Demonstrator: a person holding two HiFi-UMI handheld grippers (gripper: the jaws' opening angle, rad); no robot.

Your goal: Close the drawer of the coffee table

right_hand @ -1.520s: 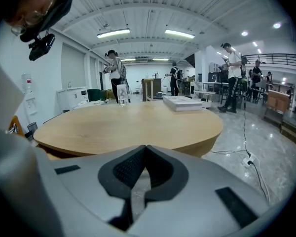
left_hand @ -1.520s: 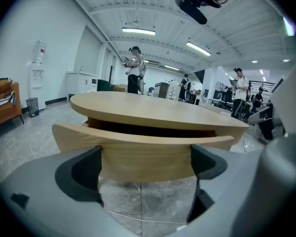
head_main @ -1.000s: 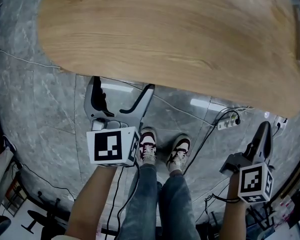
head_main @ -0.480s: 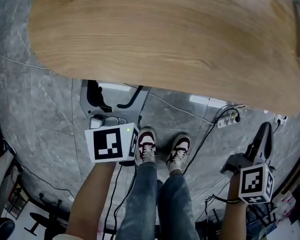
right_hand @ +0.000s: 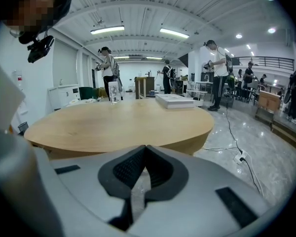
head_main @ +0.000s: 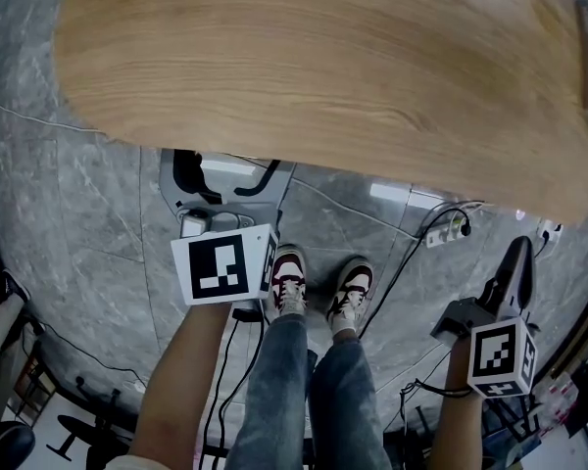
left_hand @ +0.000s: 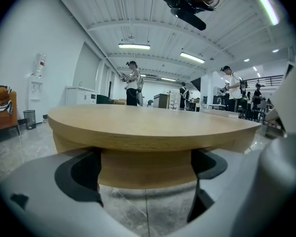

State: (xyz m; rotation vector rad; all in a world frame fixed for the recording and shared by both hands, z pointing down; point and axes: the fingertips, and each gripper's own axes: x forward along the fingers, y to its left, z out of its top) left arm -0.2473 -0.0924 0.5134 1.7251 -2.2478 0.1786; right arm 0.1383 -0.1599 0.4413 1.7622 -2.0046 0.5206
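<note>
Left tool point(head_main: 227, 172) — nearer the coffee table point(head_main: 323, 67) than a second ago, jaw tips now at its rim.

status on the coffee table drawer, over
Left gripper open at the edge of the coffee table, nothing gripped. Right gripper shut, empty. No drawer sticking out in head view. Power strip on floor, off to the side.

A grey marble floor point(head_main: 88, 223) is laid throughout; the hall is lit by ceiling strip lights point(left_hand: 134, 46).

coffee table point(head_main: 323, 76): 1 | tools: 2, left tool point(head_main: 230, 176) and right tool point(head_main: 517, 255) | shoes point(head_main: 289, 284): 2 | power strip point(head_main: 449, 235): 1
</note>
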